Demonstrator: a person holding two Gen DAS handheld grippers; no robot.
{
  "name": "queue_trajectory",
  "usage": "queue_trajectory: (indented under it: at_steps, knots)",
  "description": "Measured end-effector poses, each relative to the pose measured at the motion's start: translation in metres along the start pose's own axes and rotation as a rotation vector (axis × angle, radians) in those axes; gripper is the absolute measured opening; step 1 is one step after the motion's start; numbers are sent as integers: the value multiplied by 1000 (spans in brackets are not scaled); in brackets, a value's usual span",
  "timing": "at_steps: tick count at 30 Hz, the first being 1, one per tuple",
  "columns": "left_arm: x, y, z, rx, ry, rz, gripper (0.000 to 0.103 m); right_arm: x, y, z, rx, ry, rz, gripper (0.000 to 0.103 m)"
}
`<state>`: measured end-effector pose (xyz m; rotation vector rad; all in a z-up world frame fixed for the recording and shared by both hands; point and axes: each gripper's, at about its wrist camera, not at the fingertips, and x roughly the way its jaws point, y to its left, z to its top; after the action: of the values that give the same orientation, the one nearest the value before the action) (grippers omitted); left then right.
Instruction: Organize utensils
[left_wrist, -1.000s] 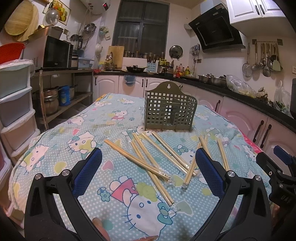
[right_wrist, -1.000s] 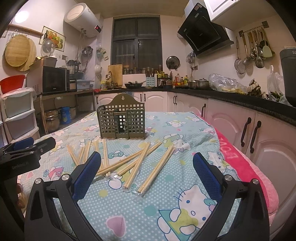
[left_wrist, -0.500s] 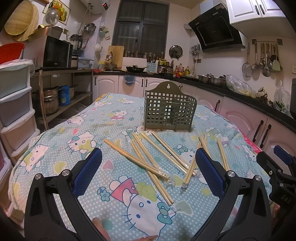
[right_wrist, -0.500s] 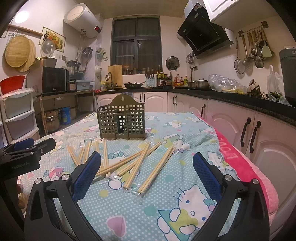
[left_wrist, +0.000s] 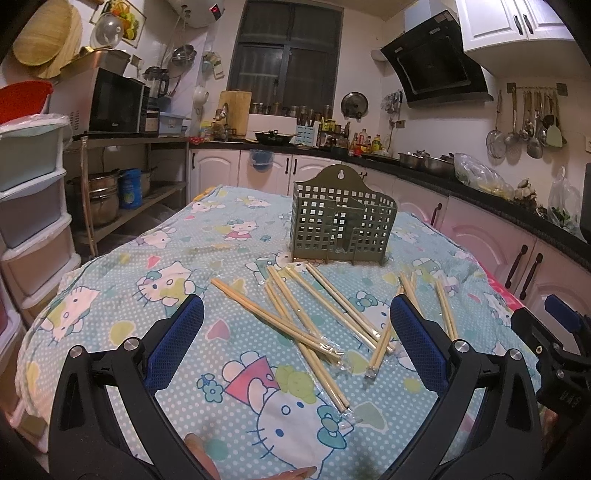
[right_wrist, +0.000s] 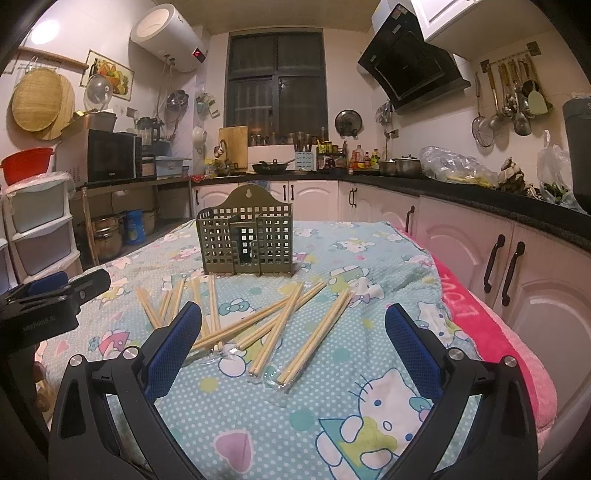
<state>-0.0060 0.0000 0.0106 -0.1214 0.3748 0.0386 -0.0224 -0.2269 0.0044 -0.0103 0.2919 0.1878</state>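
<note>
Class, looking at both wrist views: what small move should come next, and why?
Probably lower the right gripper onto the nearest chopstick pair. Both grippers' jaws are open and empty, every chopstick lies on the tablecloth, and the green utensil holder appears empty.

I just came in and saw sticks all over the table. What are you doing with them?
A person is holding a two-finger gripper in each hand to tidy up. Wrapped pairs of chopsticks lie scattered on the cartoon-cat tablecloth, some crossing over each other. Behind them stands a green utensil holder, and no chopsticks can be seen sticking out of it. The left gripper and the right gripper are both open, hovering near the chopsticks and holding nothing.
</note>
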Motion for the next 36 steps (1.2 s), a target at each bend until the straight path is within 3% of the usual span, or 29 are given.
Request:
queue_trajectory:
  at_steps: [11,36]
  knots:
    - [5,18,2,-41,11,-2,93,21,8,10,-42,46,49,97]
    - [64,63,29,-120,140,88,93,106,33,29,-127,213,154,97]
